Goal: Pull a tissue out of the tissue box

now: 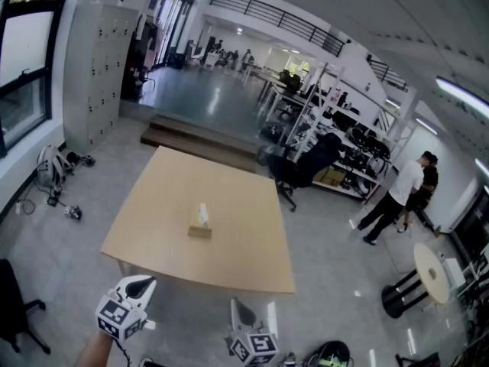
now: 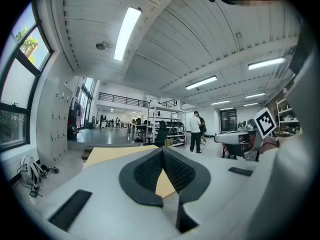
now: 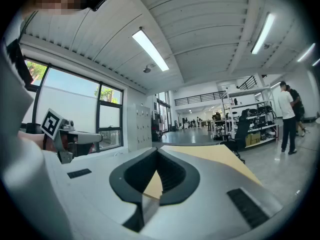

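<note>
Your left white plastic gripper with the marker cube [image 1: 140, 286] and your right gripper of the same kind [image 1: 243, 309] are low at the near edge of the head view, in front of the table and not over it. On both, the black ribbed pads meet at the tips, and each gripper's own view shows nothing between them. Both point about level toward the far side of the room.

The small tan cardboard tissue box [image 1: 199, 231] stands alone near the middle of the light wooden table [image 1: 252, 266], well apart from both grippers. One white tissue [image 1: 203, 212] stands up from its top.

I judge that the task is at its very beginning, the approach not yet made. For the next move you need to bring one gripper over the box, open its jaws, and close them on the standing tissue. The other gripper may have to press the box down, because it looks light and could rise together with the tissue.

Around the table is a large hall with a grey shiny floor. Grey metal lockers [image 1: 95, 82] are at the left, metal shelves [image 1: 344, 136] and a black office chair [image 1: 306, 167] behind, and two standing people [image 1: 397, 197] at the right.
</note>
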`<state>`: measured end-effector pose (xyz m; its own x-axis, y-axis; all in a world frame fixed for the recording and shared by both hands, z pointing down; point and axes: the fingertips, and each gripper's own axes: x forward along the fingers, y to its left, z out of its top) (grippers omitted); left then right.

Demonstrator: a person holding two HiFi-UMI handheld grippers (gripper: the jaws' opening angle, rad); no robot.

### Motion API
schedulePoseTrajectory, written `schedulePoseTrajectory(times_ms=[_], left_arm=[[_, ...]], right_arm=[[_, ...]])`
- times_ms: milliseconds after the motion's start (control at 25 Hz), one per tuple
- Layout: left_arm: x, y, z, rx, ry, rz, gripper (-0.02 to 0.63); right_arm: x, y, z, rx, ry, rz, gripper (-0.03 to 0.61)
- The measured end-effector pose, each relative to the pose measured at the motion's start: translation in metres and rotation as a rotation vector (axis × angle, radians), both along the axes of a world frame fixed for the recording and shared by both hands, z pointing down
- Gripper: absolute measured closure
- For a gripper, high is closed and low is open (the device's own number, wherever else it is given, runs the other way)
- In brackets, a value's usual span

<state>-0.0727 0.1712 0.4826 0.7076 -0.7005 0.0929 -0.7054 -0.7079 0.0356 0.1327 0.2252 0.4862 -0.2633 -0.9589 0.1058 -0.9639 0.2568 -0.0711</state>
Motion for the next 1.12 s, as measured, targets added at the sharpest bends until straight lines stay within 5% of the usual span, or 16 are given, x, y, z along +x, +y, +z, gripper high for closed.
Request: schedulePoseTrajectory(times_ms=[1120], left_arm=[[-0.047,-0.035,-0.003,0.010,0.000,0.031,0.606]], right_arm=[[-0.047,-0.025,-0.007,0.003,0.029,0.053,0.575]])
